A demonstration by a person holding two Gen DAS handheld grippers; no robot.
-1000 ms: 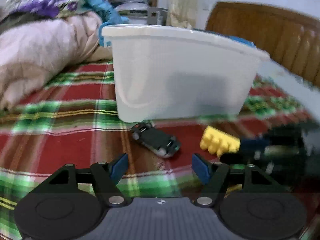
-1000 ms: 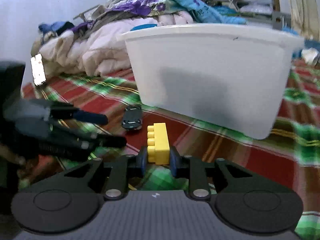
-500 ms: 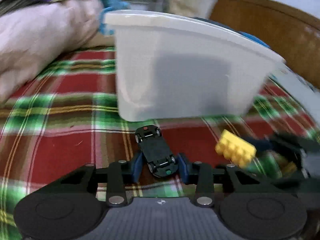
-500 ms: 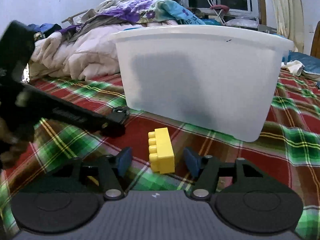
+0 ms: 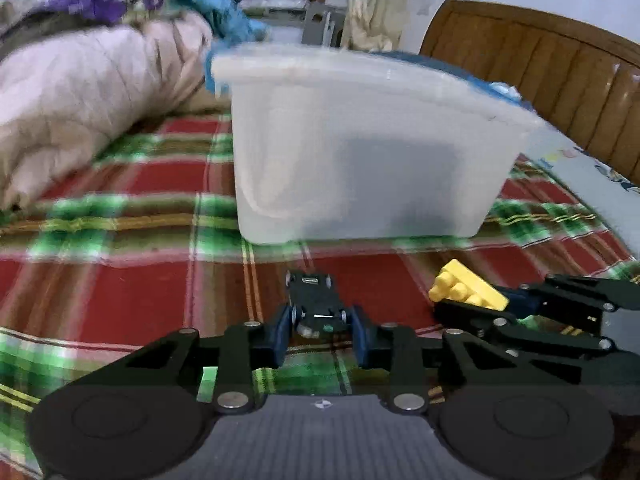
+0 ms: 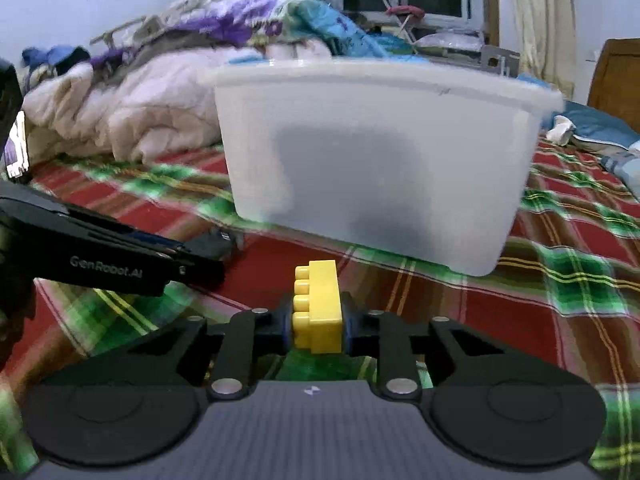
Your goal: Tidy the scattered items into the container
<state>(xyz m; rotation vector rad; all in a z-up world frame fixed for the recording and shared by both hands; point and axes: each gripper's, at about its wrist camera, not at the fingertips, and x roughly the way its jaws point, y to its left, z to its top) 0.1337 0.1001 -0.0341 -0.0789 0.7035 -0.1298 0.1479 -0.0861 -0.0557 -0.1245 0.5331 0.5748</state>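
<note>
A white plastic tub (image 5: 360,152) stands on the plaid bedspread, also in the right wrist view (image 6: 380,160). My left gripper (image 5: 320,326) is shut on a small dark toy car (image 5: 316,300), in front of the tub. My right gripper (image 6: 316,322) is shut on a yellow toy brick (image 6: 318,312). The brick (image 5: 466,286) and right gripper also show at the right of the left wrist view. The left gripper's fingers (image 6: 120,256) reach in from the left in the right wrist view.
A heap of pink and purple quilts (image 5: 80,100) lies at the left behind the tub. A wooden headboard (image 5: 540,76) stands at the right. A blue pillow (image 6: 592,128) lies right of the tub. The bedspread (image 5: 120,292) is red and green plaid.
My left gripper closed on the toy car and lifted it slightly. My right gripper, which had opened around the yellow brick, closed on it again.
</note>
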